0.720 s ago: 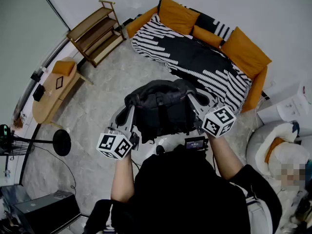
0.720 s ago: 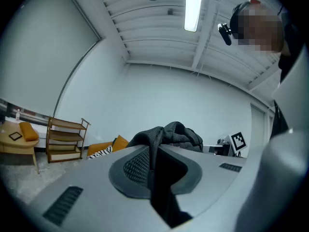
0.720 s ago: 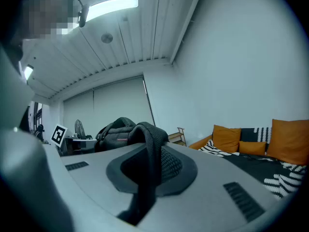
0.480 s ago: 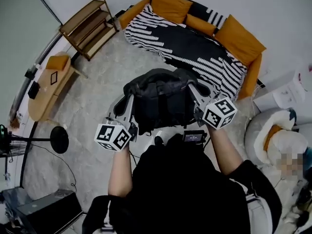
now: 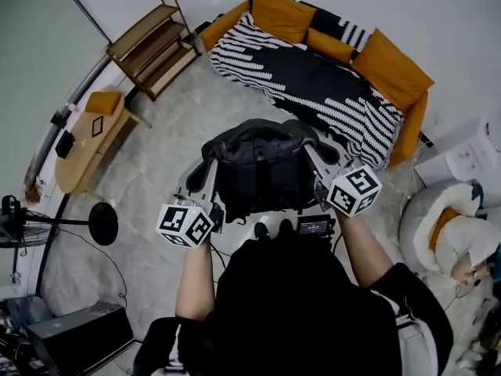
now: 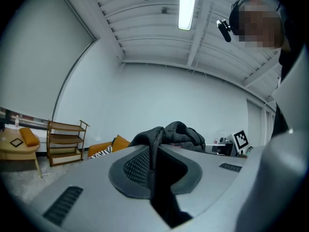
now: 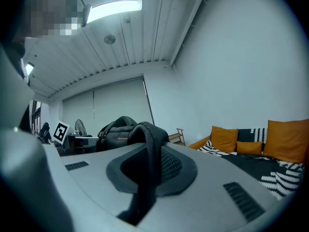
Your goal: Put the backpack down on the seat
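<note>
A black backpack [image 5: 262, 167] hangs in front of the person, just above a white seat [image 5: 274, 222] that shows under it in the head view. My left gripper [image 5: 210, 171] is at the bag's left side and my right gripper [image 5: 311, 157] at its right side. In the left gripper view my left gripper [image 6: 154, 166] is shut on a black mesh shoulder strap [image 6: 153, 146], with the bag's body [image 6: 182, 134] beyond. In the right gripper view my right gripper [image 7: 148, 170] is shut on the other strap [image 7: 153, 141], with the backpack [image 7: 117, 128] behind it.
An orange sofa with a black-and-white striped blanket [image 5: 317, 88] stands ahead. A wooden shelf [image 5: 153, 44] and a low wooden table [image 5: 84, 143] are at the left, and a round-based stand [image 5: 102, 224] is nearer. A white beanbag [image 5: 446, 225] lies at the right.
Both grippers keep hold of the straps. The backpack has stayed over the seat with only a slight shift as the head view moved.
</note>
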`<control>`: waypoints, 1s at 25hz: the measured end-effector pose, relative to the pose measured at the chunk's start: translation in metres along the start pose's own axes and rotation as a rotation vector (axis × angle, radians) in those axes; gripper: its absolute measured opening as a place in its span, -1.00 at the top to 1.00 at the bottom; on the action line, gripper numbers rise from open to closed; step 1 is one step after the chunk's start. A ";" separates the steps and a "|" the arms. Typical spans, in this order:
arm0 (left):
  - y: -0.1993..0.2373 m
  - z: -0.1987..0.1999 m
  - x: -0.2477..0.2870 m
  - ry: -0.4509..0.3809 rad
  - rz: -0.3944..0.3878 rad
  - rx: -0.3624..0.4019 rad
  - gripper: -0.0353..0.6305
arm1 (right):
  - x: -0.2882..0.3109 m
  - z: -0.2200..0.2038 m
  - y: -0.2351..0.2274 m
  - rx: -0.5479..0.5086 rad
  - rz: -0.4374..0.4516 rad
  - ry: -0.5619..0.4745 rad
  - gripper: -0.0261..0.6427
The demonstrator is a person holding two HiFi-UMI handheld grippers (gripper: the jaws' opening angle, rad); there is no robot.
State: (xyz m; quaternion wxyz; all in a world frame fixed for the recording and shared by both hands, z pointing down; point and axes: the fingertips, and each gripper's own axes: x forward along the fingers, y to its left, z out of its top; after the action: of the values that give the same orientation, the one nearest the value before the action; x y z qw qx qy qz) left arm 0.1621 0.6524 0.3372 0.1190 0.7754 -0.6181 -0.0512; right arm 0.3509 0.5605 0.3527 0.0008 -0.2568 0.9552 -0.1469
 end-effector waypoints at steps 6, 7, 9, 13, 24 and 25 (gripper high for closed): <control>0.002 0.007 0.005 -0.017 0.040 0.015 0.76 | 0.008 0.008 -0.005 -0.009 0.006 -0.009 0.79; 0.002 0.007 0.006 -0.020 0.045 0.018 0.75 | 0.008 0.009 -0.006 -0.013 0.008 -0.010 0.79; 0.002 0.009 0.009 -0.027 0.055 0.020 0.76 | 0.011 0.012 -0.008 -0.024 0.015 -0.014 0.79; -0.002 0.012 0.021 -0.041 0.078 0.024 0.76 | 0.014 0.020 -0.022 -0.041 0.026 -0.021 0.79; 0.008 0.017 0.052 -0.062 0.148 0.026 0.76 | 0.039 0.035 -0.050 -0.094 0.044 -0.026 0.79; 0.009 0.017 0.056 -0.058 0.149 0.028 0.76 | 0.041 0.035 -0.054 -0.087 0.043 -0.025 0.79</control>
State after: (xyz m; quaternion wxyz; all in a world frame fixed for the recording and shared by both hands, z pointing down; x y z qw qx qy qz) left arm 0.1624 0.5941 0.3272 0.0938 0.7271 -0.6778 -0.0560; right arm 0.3441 0.4858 0.3372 0.0048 -0.2377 0.9659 -0.1022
